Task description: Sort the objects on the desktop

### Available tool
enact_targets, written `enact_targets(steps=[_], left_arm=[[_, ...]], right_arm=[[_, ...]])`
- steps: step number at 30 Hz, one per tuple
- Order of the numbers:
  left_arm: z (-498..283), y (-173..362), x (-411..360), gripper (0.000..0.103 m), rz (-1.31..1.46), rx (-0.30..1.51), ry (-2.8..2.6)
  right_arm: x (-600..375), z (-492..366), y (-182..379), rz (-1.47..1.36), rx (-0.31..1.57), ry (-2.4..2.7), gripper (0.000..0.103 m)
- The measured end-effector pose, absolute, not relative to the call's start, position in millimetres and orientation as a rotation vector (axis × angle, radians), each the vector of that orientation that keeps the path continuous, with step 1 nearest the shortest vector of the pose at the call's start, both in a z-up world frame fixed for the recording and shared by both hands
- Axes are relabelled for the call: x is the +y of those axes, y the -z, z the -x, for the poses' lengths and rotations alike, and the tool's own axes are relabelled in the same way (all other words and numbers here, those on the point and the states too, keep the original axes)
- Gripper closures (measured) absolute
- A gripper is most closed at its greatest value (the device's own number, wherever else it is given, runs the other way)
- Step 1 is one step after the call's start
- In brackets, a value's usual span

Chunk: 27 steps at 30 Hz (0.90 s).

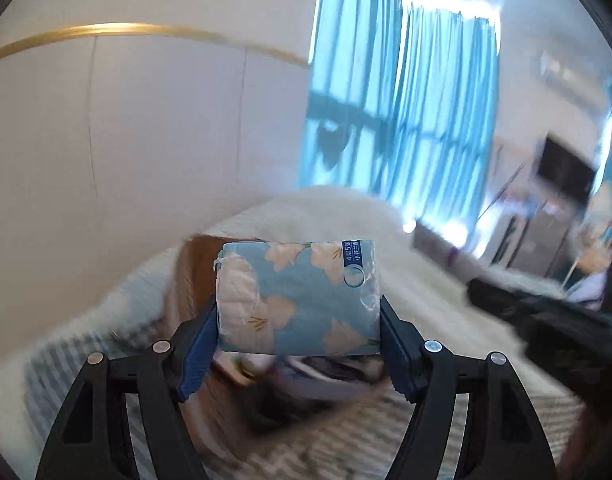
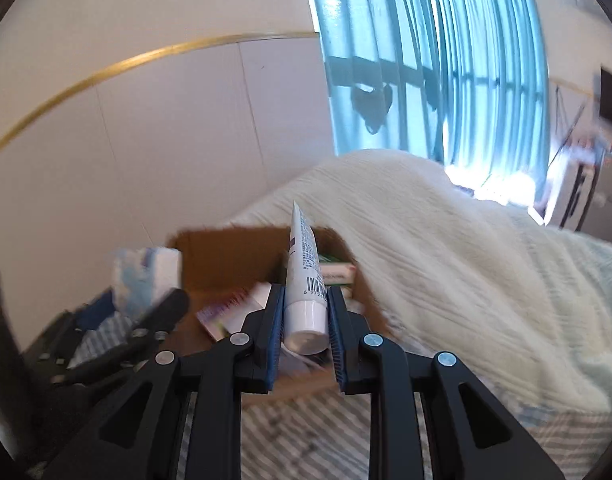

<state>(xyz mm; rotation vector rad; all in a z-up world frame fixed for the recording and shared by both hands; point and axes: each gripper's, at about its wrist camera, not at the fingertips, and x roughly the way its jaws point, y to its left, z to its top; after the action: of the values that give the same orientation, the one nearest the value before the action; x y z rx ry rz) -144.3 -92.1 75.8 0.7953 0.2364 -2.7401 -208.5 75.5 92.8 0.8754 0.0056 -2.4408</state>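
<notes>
Tissues in a soft blue packet printed with pale flowers [image 1: 298, 296] sit clamped between the blue-padded black fingers of the left gripper [image 1: 298, 344], held in the air above a brown cardboard box [image 1: 194, 264] that shows blurred behind and below the packet. A white plastic tube with a barcode and a round white cap [image 2: 304, 280] is pinched at its cap end by the right gripper [image 2: 306, 328], its flat crimped end pointing up and away from the camera. Below the tube, the same brown cardboard box [image 2: 226, 256] lies open, holding a white-and-purple carton [image 2: 234, 308] and a green-and-white carton [image 2: 337, 272], both partly hidden. From the right wrist camera, the tissue packet [image 2: 146, 280] and the left gripper [image 2: 154, 320] appear as a blur at the left of the box. A cream textured blanket [image 2: 445, 248] is heaped just beside the box on its right, over grey-and-white striped bedding [image 2: 306, 432]. A white panelled wall with a gold trim strip [image 2: 146, 120] rises behind, and turquoise curtains [image 2: 425, 60] glow with daylight at the window.
</notes>
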Motion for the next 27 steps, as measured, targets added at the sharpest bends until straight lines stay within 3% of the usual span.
enact_targets(steps=[2, 4, 5, 6, 9, 13, 18, 20, 22, 24, 27], left_arm=[[172, -60, -109, 0.028, -0.935, 0.187, 2.693], [190, -42, -123, 0.021, -1.040, 0.202, 2.661], [194, -36, -127, 0.018, -1.064, 0.222, 2.662], [193, -33, -129, 0.008, -1.055, 0.219, 2.687], [181, -31, -114, 0.000, -1.041, 0.153, 2.769], [178, -35, -97, 0.000, -1.041, 0.025, 2.806], [172, -50, -82, 0.000, -1.038, 0.124, 2.875], [162, -60, -74, 0.000, -1.022, 0.131, 2.882], [150, -61, -65, 0.000, -0.981, 0.130, 2.876], [137, -50, -59, 0.000, -1.010, 0.151, 2.839], [118, -11, -43, 0.000, -1.110, 0.177, 2.837]], right_arm=[[59, 234, -83, -0.940, -0.109, 2.401, 0.082], [49, 252, -66, -0.990, -0.183, 2.390, 0.054], [47, 260, -56, -1.011, -0.223, 2.395, 0.019], [51, 264, -49, -1.009, -0.265, 2.415, 0.009], [72, 264, -40, -0.960, -0.383, 2.457, 0.009], [109, 253, -43, -0.962, -0.406, 2.542, 0.009], [150, 206, -68, -0.944, -0.194, 2.730, 0.008], [162, 182, -81, -0.891, -0.078, 2.862, 0.000], [177, 153, -87, -0.789, 0.010, 3.001, 0.000], [186, 120, -78, -0.731, 0.076, 3.078, 0.000], [193, 90, -29, -0.872, 0.087, 3.092, 0.000]])
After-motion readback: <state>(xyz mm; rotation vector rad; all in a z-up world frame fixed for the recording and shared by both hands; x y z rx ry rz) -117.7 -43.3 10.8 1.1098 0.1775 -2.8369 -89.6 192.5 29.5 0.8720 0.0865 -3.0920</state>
